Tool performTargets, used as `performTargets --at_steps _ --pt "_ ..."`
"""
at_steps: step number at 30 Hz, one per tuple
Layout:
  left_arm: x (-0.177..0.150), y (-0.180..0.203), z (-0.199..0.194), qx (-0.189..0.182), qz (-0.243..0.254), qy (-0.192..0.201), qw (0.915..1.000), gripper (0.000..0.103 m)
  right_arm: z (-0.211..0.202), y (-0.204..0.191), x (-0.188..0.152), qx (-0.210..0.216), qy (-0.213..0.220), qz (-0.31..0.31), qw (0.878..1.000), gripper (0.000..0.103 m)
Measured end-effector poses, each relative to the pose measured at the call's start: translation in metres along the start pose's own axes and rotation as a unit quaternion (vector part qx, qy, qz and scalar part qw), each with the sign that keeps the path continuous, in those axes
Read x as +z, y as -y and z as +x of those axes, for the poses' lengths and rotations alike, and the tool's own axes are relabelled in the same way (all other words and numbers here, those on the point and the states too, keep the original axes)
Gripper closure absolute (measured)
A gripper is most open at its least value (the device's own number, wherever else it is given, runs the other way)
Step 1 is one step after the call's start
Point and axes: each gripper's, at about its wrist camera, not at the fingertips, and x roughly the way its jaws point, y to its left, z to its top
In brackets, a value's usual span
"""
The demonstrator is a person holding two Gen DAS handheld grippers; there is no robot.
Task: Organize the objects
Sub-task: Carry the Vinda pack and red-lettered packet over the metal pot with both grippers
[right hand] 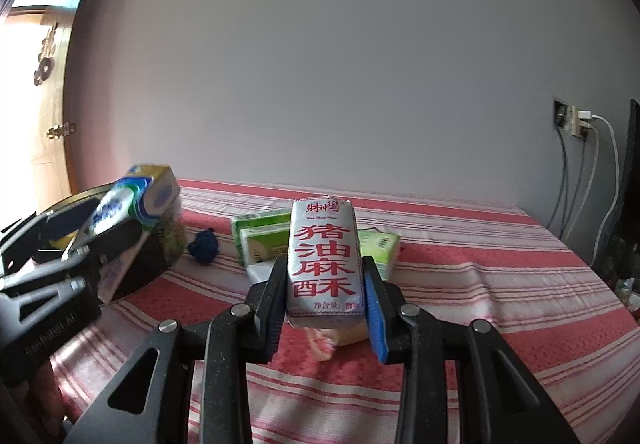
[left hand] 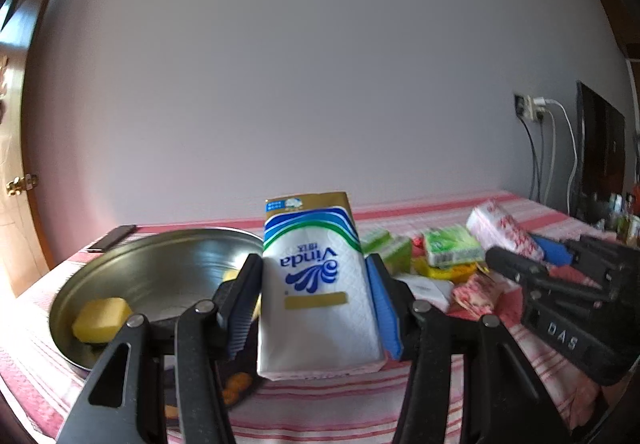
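My left gripper is shut on a white Vinda tissue pack with blue and green waves, held above the striped cloth beside a round metal pan. A yellow block lies in that pan. In the right wrist view the same tissue pack shows at the left in the left gripper, over the pan. My right gripper is shut on a silver snack packet with red characters, lifted above the cloth. That snack packet and the right gripper appear at the right of the left wrist view.
Green packets and a dark blue knotted item lie on the red-and-white striped cloth. More green and yellow packs sit in a pile. A phone lies at the far left edge. Wall socket with cables at right.
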Motion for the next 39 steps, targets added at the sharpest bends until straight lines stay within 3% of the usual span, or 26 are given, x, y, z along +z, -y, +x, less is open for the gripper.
performTargets --at_steps 19,39 --pt "0.016 -0.113 0.006 0.091 -0.045 -0.025 0.9946 0.051 0.02 -0.08 0.072 0.098 0.013 -0.05 0.994 0.066" --pt "0.003 -0.154 0.031 0.103 -0.065 -0.093 0.9882 0.051 0.075 -0.155 0.091 0.143 -0.024 -0.101 0.984 0.066"
